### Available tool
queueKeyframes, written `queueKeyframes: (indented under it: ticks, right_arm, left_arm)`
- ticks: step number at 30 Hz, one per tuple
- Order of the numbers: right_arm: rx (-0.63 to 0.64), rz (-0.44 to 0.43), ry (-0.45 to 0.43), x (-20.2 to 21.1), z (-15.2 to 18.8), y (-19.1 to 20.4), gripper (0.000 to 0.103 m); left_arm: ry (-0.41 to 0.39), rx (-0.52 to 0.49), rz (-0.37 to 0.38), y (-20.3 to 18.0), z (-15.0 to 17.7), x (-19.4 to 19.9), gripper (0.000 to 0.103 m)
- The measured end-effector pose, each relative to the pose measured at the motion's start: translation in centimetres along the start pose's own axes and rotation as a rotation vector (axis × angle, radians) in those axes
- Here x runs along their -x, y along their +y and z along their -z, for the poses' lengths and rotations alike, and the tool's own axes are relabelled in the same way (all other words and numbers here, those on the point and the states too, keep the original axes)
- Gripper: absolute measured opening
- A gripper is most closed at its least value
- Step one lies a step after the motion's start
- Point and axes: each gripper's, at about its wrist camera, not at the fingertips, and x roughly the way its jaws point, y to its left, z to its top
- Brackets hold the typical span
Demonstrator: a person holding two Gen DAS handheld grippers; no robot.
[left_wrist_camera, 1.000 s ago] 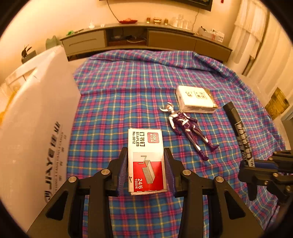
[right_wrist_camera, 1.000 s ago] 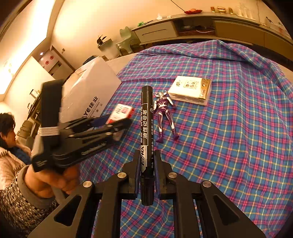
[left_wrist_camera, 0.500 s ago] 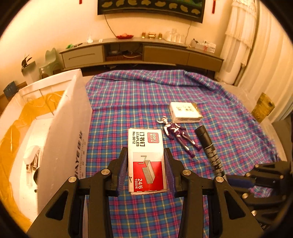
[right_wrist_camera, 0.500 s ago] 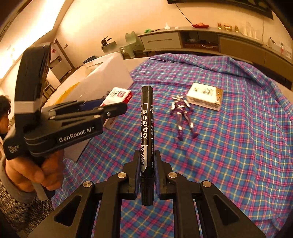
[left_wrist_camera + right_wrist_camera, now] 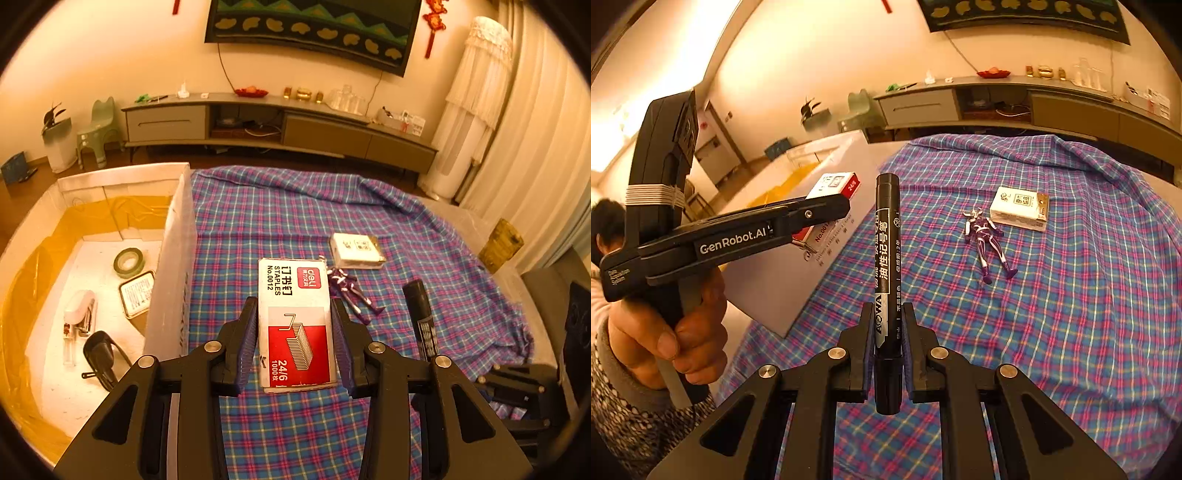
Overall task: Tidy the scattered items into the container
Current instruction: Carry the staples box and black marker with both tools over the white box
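Observation:
My left gripper (image 5: 294, 334) is shut on a red and white staples box (image 5: 293, 314) and holds it in the air above the plaid cloth, just right of the white container's wall (image 5: 173, 266). My right gripper (image 5: 885, 328) is shut on a black marker (image 5: 886, 266), held upright above the cloth; the marker also shows in the left wrist view (image 5: 421, 317). A purple toy figure (image 5: 988, 242) and a small white box (image 5: 1019, 208) lie on the cloth. The left gripper with the staples box (image 5: 833, 195) shows in the right wrist view.
The container holds a tape roll (image 5: 128, 262), a tin (image 5: 137, 293), a stapler (image 5: 77, 321) and a black object (image 5: 99, 356). The plaid cloth (image 5: 280, 214) covers the table. A long cabinet (image 5: 280, 129) stands behind.
Both grippers have risen with their loads. The left view now looks down into the open container, and the items on the cloth appear farther away.

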Motion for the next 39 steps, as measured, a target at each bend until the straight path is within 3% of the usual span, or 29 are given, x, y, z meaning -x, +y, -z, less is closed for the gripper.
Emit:
queueKeyframes:
  ticks: [11,24,39]
  right_arm:
    - [-0.120,-0.041,-0.035,1.4,2.8,2.1,0.014]
    - [-0.091,-0.048,-0.084,2.2,1.1,5.5,0.014]
    - [-0.096,-0.105,-0.121,2.5,-0.2,7.7,0.014]
  left_arm:
    - [-0.075,0.023,0.051,1.1,-0.5,3.8,0.040]
    - [-0.133,0.085,0.105,3.5,-1.8,6.7,0.040]
    - [-0.169,0.107,0.107,4.4,-2.6,8.3,0.040]
